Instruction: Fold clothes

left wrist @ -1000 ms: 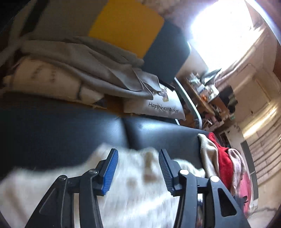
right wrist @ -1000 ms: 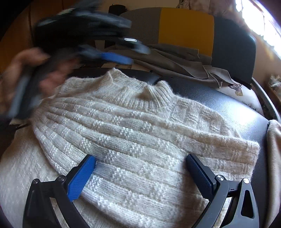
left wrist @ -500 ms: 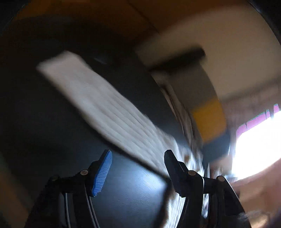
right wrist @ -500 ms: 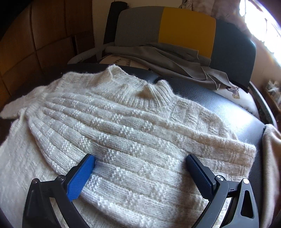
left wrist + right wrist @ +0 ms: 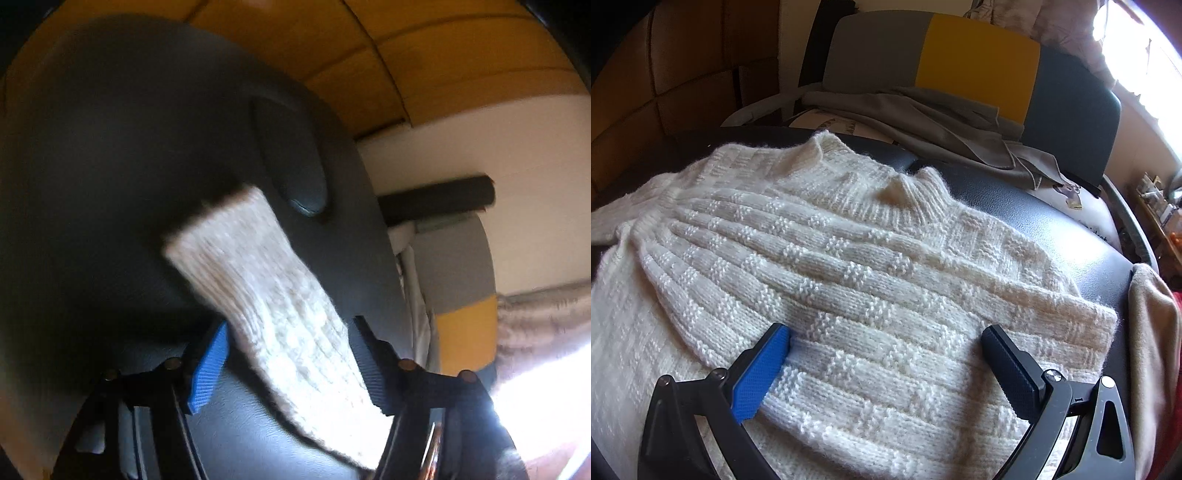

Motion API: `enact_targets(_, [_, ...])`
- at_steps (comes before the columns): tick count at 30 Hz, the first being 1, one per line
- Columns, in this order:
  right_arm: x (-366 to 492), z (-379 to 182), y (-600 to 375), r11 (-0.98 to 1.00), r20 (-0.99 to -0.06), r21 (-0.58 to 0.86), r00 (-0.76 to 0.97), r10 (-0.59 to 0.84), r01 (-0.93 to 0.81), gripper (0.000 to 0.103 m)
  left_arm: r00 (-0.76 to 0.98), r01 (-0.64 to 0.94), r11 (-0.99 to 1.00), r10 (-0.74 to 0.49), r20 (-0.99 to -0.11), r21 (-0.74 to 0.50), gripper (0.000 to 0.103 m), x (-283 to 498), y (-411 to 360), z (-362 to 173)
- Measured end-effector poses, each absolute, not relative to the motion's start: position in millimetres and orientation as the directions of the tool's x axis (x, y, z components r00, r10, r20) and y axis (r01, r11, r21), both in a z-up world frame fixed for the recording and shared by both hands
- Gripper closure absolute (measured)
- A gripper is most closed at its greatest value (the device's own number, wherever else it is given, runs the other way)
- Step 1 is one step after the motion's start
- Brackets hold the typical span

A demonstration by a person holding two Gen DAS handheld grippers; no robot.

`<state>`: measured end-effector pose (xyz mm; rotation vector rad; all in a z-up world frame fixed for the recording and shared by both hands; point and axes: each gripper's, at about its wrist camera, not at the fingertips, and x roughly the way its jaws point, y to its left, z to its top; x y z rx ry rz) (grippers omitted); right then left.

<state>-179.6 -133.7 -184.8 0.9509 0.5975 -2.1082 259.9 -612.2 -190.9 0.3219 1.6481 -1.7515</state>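
Between the open right hand-held gripper [image 5: 886, 365] fingers, sweater [image 5: 849, 266].

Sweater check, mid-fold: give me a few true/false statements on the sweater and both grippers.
1. The right gripper is open above the white knit sweater. True.
2. The left gripper is shut on the sleeve. False: it is open, with the sleeve lying between its fingers.
3. The sweater lies on a wooden table. False: it lies on a black padded surface.
4. Grey fabric lies on the chair beyond the sweater. True.
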Motion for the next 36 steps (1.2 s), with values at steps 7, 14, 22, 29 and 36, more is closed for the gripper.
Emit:
enact_targets(7, [-179,-185,-133,-0.62,-0.781,-0.108,-0.453,-0.431,0.777,0.0,-0.709,0.654,0.033,-0.322,-0.627,-0.756,0.096,234,-614,-187])
enact_targets(14, [-177,-184,-132,-0.618,-0.778,-0.11,-0.454,-0.434,0.778,0.0,-0.834,0.539,-0.239,-0.285,-0.473,-0.808,0.096,159,-578,-106])
enact_targets(22, [-180,-184,-131,-0.62,-0.777,-0.094,-0.447,-0.443,0.779,0.0,-0.885,0.432,-0.427,-0.031,-0.465,-0.794,0.096,17,-486,-87])
enact_targets(29, [-183,-184,-129,-0.621,-0.777,-0.07,-0.433,-0.457,0.781,0.0,-0.804,0.454,-0.544,0.09,-0.588,-0.705,0.096,-61,-417,-128])
enact_targets(36, [-183,-185,-131,-0.626,-0.779,-0.069,-0.434,-0.453,0.777,0.0,-0.716,0.449,-0.648,0.151,-0.682,-0.615,0.076,-113,-362,-152])
